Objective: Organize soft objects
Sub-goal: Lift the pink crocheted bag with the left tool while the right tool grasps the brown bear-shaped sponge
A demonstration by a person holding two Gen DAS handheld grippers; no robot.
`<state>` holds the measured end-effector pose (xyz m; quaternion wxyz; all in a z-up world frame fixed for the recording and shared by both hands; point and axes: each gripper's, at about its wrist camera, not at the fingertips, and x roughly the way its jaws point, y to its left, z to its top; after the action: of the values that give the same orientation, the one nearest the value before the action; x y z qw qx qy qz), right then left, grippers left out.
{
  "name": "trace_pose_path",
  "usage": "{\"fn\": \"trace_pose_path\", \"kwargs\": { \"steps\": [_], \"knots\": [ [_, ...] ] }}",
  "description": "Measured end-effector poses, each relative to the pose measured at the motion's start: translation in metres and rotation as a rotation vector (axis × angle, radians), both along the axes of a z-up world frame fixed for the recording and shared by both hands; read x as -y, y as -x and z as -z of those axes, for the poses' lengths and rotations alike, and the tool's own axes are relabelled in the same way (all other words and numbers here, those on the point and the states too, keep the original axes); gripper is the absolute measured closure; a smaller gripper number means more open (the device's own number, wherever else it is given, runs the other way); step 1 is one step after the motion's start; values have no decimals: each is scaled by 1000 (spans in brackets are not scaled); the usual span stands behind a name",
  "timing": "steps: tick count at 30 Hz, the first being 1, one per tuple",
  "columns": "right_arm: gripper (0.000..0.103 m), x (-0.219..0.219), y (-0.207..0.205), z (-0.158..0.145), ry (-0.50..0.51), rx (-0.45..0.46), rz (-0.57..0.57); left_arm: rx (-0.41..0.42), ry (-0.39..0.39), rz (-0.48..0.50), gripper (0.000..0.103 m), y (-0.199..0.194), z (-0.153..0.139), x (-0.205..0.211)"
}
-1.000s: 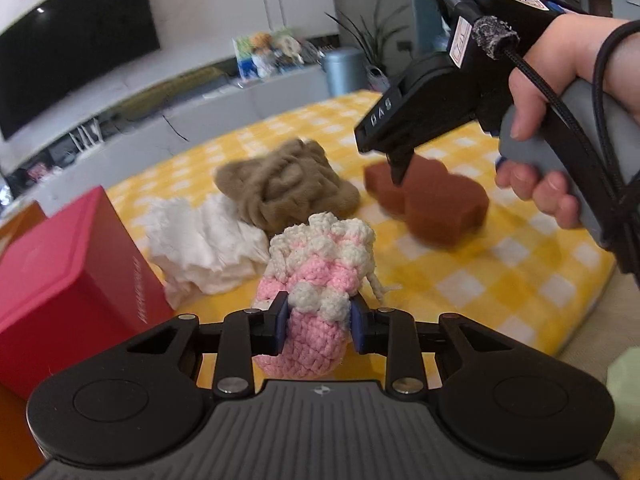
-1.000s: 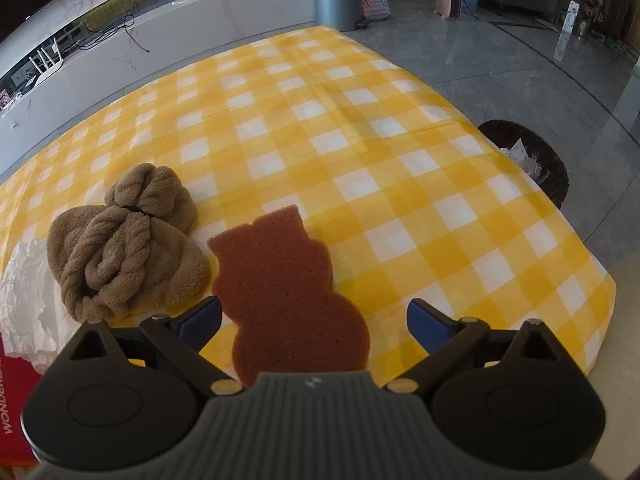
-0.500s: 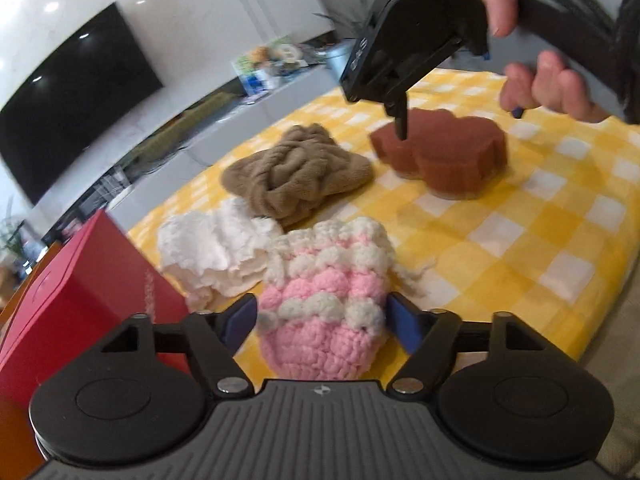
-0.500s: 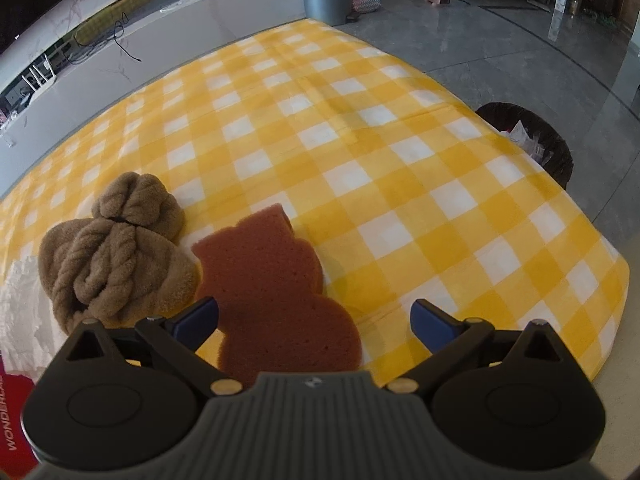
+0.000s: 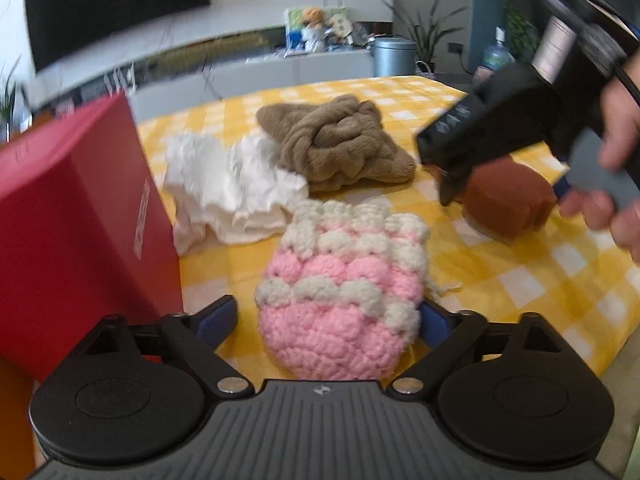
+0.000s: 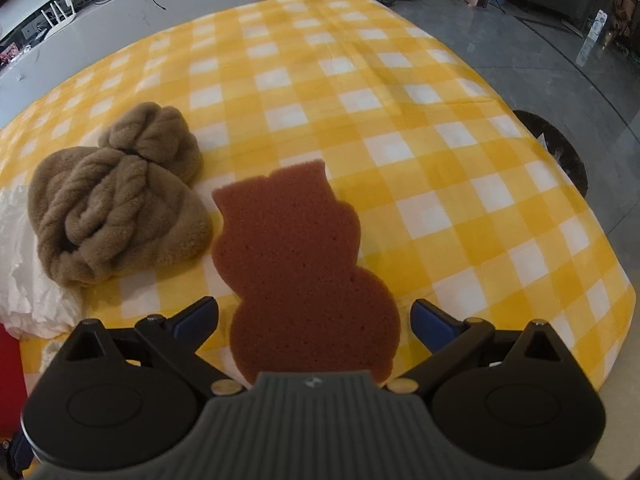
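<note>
A pink and cream crochet pouch (image 5: 340,296) lies on the yellow checked cloth (image 5: 540,280) between the open jaws of my left gripper (image 5: 326,322); it is not gripped. A brown bear-shaped sponge (image 6: 298,264) lies flat, its near end between the open jaws of my right gripper (image 6: 314,316), which hovers over it. The sponge (image 5: 508,204) and the right gripper body (image 5: 492,136) also show in the left wrist view. A tan knotted towel (image 5: 336,144) (image 6: 116,200) and a white crumpled cloth (image 5: 232,188) (image 6: 24,276) lie beside them.
A red box (image 5: 72,236) stands at the left, close to the pouch. The table's edge (image 6: 600,240) drops off to the right onto a grey floor with a dark round bin (image 6: 560,148). A low white bench and a grey can (image 5: 392,56) stand beyond.
My left gripper opened and let go of the crochet pouch, which now rests on the cloth. My right gripper moved lower and nearer over the sponge, still open.
</note>
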<state>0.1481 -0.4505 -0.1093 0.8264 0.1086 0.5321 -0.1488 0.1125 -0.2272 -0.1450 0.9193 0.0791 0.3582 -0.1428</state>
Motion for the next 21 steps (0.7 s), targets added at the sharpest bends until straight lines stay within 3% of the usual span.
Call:
{"fn": "trace_pose_path", "kwargs": {
  "steps": [5, 6, 9, 14, 21],
  "knots": [
    [3, 3, 0, 4, 2, -13, -5, 6, 31, 32, 3, 4, 1, -2],
    [6, 2, 0, 4, 0, -14, -7, 9, 30, 59, 17, 5, 0, -1],
    [25, 1, 1, -2, 20, 4, -16, 22, 9, 112, 33, 10, -3, 5],
    [29, -1, 5, -9, -11, 40, -37, 27, 6, 161, 57, 16, -4, 12],
    [29, 0, 14, -30, 21, 113, -24, 57, 9, 157, 60, 21, -10, 8]
  ]
}}
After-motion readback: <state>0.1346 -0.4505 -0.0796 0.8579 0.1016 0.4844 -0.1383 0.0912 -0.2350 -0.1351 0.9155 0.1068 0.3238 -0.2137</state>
